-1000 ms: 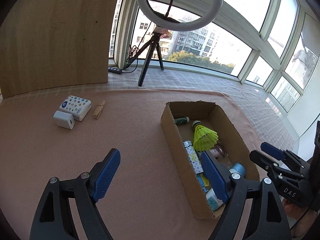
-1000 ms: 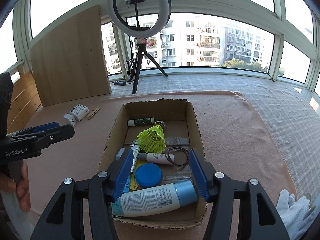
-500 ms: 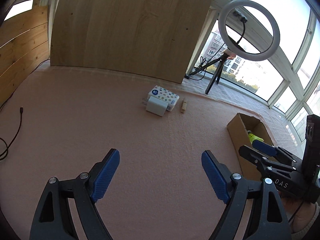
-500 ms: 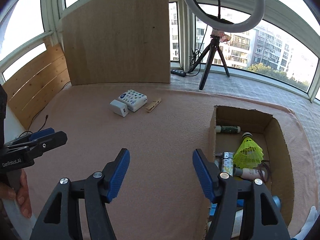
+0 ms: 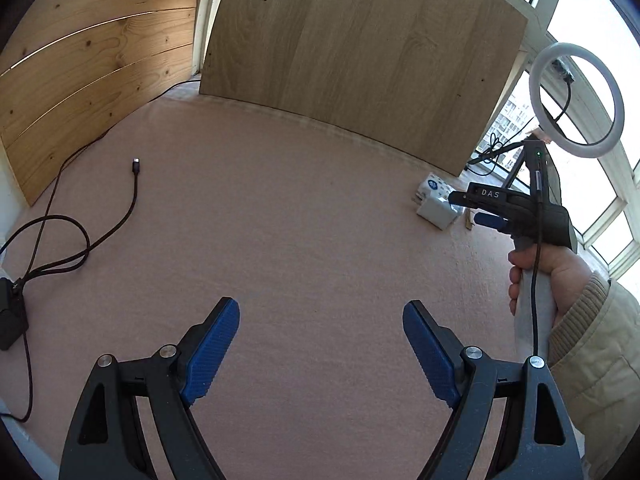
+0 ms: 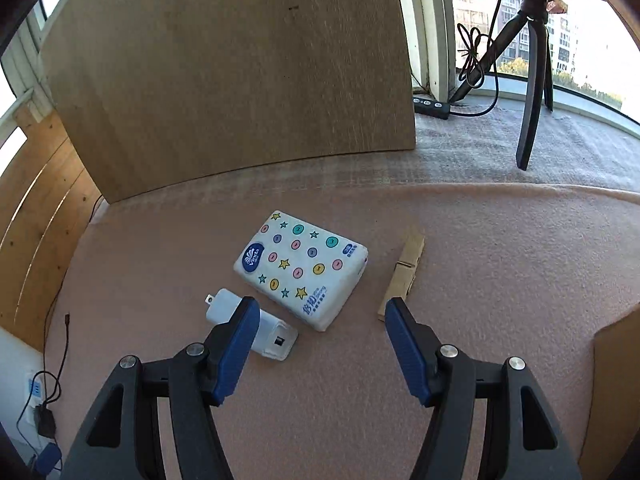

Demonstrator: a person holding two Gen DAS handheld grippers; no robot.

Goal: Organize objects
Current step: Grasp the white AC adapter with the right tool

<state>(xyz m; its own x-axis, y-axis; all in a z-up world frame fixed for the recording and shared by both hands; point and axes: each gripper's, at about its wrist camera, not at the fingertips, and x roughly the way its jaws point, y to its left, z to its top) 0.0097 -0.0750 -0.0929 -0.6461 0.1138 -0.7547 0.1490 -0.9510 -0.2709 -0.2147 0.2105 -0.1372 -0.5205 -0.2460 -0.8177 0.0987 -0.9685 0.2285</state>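
Here we have our right gripper (image 6: 320, 320) much the nearer of the two to the things not yet packed. The tissue pack (image 6: 301, 269) lies just ahead of its fingertips, between the lines of the two fingers, with its long axis slanting from near right to far left, so the jaws would meet it askew unless we roll the wrist. The white charger (image 6: 256, 326) sits at the tip of our left-side finger, partly hidden behind the pad; whether they touch we cannot tell. The wooden clothespin (image 6: 402, 276) lies just beyond the right-side finger, its length running away from us. A corner of the cardboard box (image 6: 616, 360) shows at our near right.

Our right jaws stand moderately wide, with nothing between the pads. Our judgement is that the gap roughly suits the pack's short side.

Our left gripper (image 5: 320, 340) hangs wide and empty over bare pink cloth (image 5: 280, 220), well apart from the pack, which lies far off to its right, beyond the other tool. A black cable (image 5: 132, 196) trails far to its left.
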